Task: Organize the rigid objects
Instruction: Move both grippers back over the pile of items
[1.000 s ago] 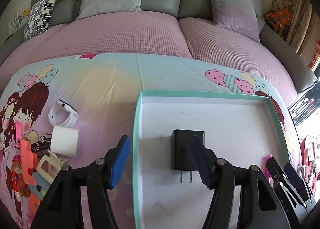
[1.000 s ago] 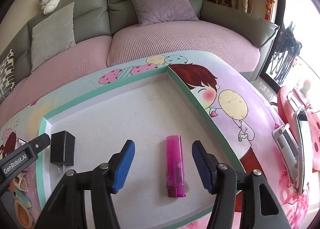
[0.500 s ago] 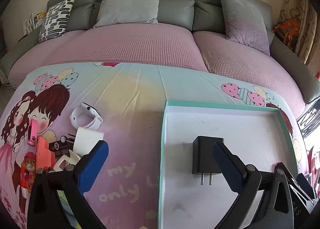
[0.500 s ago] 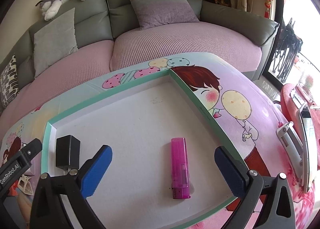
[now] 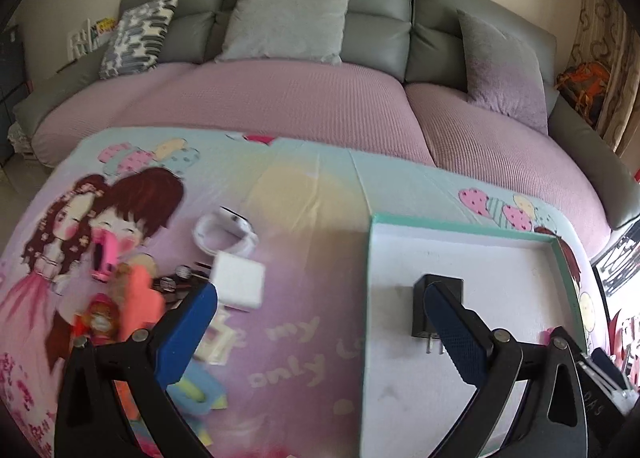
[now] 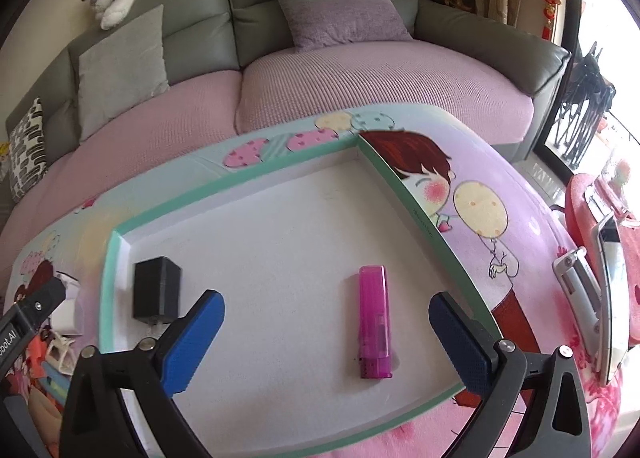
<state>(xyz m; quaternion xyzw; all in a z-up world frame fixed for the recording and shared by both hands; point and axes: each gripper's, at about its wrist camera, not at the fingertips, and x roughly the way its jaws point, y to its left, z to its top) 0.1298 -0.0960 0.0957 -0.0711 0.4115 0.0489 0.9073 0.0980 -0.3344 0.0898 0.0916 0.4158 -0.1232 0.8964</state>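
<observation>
Swinging toward clutter, judging by left view: left tongs [image 5: 320, 328] gape empty; white block [image 5: 239, 285] just past left pad, plug [image 5: 437, 308] in tray [image 5: 460, 227] behind right pad. Best centre block, clear tray wall.

Right view: right tongs [image 6: 326, 332] spread empty; lighter [image 6: 374, 321] lies between pads, untouched, rim [image 6: 424, 230] near right.

Charger [image 6: 156, 287] and lighter [image 6: 373, 321] (apart) in tray [image 6: 256, 174]

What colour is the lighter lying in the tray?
Translucent magenta-pink plastic lighter, lying in the white, teal-rimmed tray; clearest in the right wrist view.
</observation>
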